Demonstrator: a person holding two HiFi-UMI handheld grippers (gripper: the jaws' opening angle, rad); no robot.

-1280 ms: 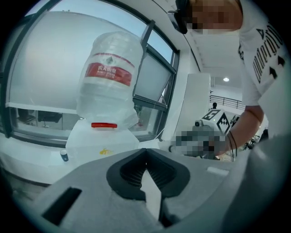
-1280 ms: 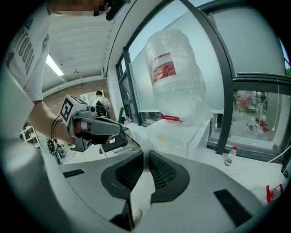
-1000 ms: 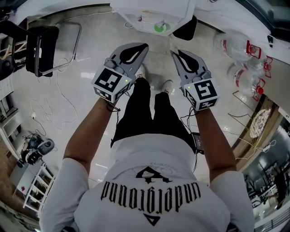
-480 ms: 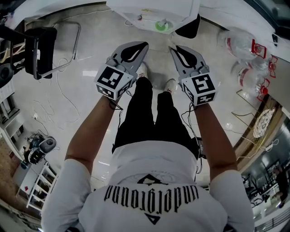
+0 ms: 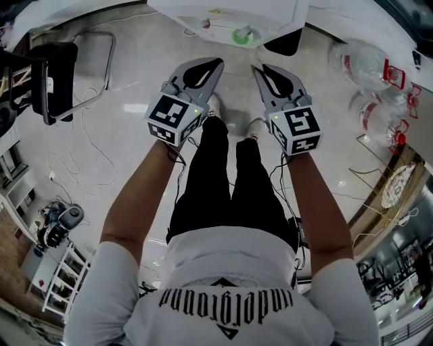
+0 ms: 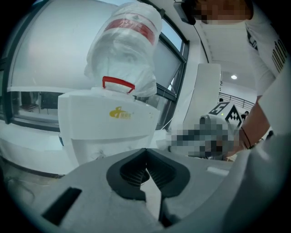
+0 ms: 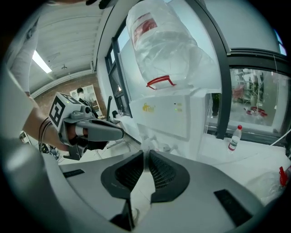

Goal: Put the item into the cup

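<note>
Side by side, left gripper (image 5: pixel 215 64) and right gripper (image 5: pixel 258 69), jaws pressed together on nothing. Ahead on the white table (image 5: pixel 277 12), a green cup (image 5: pixel 241 36) (apparently); item not discernible. Best to step closer squarely, opening before reaching.

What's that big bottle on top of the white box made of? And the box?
The bottle looks like clear plastic wrapped in a thin crinkly bag: light shows through and the wrap wrinkles. The white box seems hard, smooth, glossy plastic; painted metal cannot be ruled out.
</note>
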